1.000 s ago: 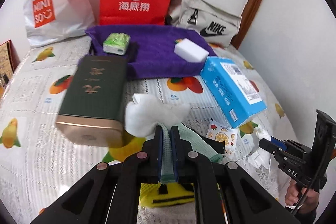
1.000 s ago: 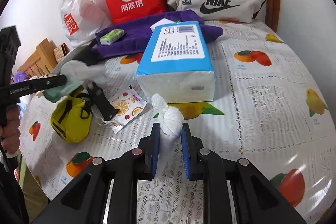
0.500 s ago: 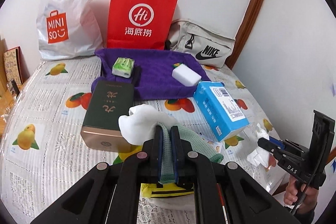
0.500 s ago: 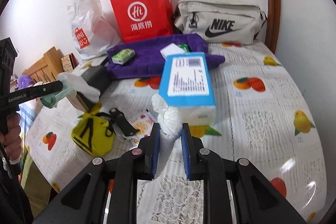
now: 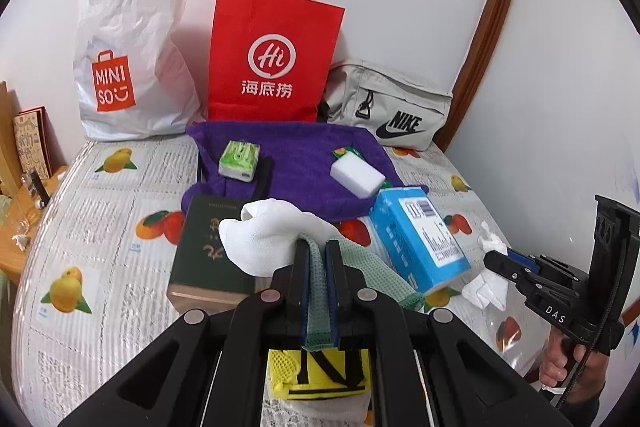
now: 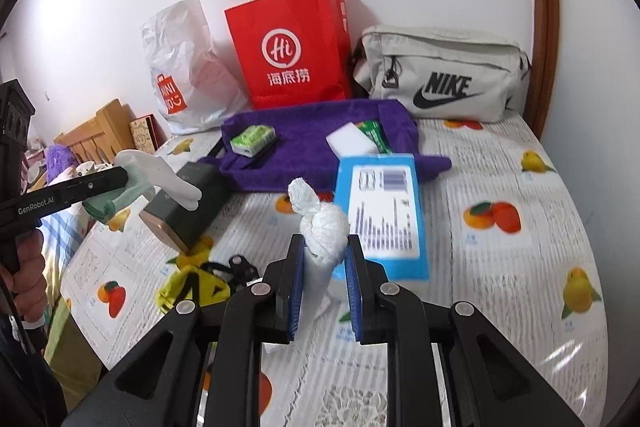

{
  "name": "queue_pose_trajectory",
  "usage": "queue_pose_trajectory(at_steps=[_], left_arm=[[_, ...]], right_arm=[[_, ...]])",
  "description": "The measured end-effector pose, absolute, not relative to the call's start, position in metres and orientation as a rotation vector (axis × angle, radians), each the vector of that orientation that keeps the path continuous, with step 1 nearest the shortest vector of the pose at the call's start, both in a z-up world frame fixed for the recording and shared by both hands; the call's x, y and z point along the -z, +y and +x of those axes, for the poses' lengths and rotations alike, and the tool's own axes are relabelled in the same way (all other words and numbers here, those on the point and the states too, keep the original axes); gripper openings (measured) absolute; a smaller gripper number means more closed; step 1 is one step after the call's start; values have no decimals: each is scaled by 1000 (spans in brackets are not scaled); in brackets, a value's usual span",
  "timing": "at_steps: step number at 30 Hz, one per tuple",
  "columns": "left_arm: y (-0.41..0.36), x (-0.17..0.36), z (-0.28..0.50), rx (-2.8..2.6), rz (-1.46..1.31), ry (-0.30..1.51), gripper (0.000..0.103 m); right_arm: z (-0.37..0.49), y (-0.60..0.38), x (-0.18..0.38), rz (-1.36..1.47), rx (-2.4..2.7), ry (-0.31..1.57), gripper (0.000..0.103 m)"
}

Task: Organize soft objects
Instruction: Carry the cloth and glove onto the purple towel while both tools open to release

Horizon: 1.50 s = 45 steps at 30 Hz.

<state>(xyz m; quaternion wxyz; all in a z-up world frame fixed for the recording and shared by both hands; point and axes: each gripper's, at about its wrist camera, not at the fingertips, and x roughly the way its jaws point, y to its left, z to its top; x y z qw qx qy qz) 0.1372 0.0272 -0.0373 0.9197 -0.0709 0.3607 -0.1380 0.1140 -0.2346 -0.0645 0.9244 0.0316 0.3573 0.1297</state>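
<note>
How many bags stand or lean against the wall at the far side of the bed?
3: white Miniso plastic bag at left, red paper bag in the middle, grey Nike bag at right. Others may be hidden behind.

Glossy plastic tablecloth (image 6: 500, 187), fuzzy purple towel (image 5: 304, 163), matt red paper bag (image 5: 272, 59), knitted sock (image 5: 272, 235).

Things on the table, placed around the towel (image 5: 304, 163)

The tissue pack (image 5: 239, 163) and sponge (image 5: 357, 175) lie on the towel, left and right. Behind it, three bags stand against the wall: plastic bag (image 5: 132, 55) left, paper bag (image 5: 272, 63) middle, waist bag (image 5: 388, 107) right. Before it lie the box (image 5: 208, 251), left, and the tissue brick (image 5: 418, 239), right; the mesh pouch (image 6: 192, 287) lies nearer still.
</note>
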Motion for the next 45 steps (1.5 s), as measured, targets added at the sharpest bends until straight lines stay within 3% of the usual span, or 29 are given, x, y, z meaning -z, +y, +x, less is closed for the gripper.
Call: queue_pose_trajectory(at_steps=[27,45], left_arm=[[29,22,225,232,-134,744,8],[17,57,308,250,-137,804,8]], right_arm=[[228,-212,48,49,-327,738,20],[321,-219,66,-3,-307,775,20]])
